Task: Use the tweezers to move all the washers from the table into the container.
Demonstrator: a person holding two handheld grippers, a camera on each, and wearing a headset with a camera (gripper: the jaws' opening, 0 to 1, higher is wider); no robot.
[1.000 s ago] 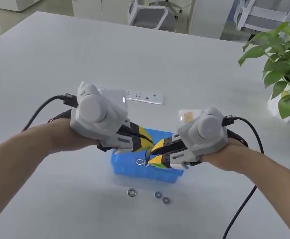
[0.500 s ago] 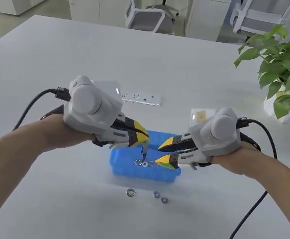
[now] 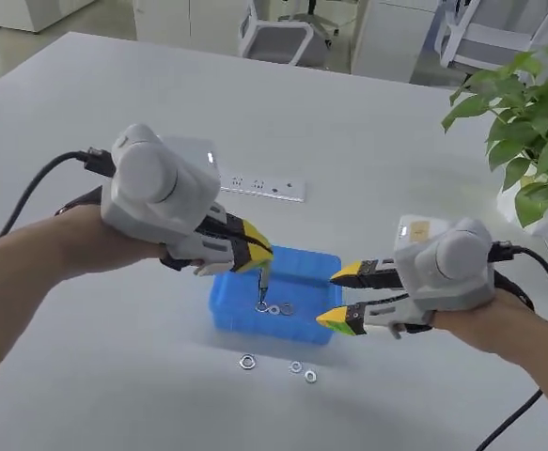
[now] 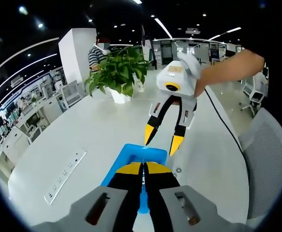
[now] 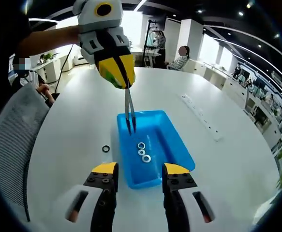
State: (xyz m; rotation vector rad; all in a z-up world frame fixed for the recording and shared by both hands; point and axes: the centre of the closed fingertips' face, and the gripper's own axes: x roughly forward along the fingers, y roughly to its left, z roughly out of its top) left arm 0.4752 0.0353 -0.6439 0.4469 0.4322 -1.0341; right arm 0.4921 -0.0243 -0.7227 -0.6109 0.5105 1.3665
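Washers [image 3: 274, 308]: three inside blue container [image 3: 255, 329], centre; three on table [image 3: 396, 169] below; left gripper [image 3: 262, 254] clamps tweezers [image 3: 262, 287]; right gripper [image 3: 330, 298] jaws apart.

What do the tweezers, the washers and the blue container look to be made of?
The thin silver tweezers: likely bare steel, by the grey sheen. The small ring washers: metal, by their bright glint; alloy unclear. The blue rectangular container: apparently moulded plastic, with uniform glossy colour and a rounded rim.

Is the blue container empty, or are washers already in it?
Not empty: the right gripper view shows three washers lying on the floor of the blue container, near the tips of the tweezers.
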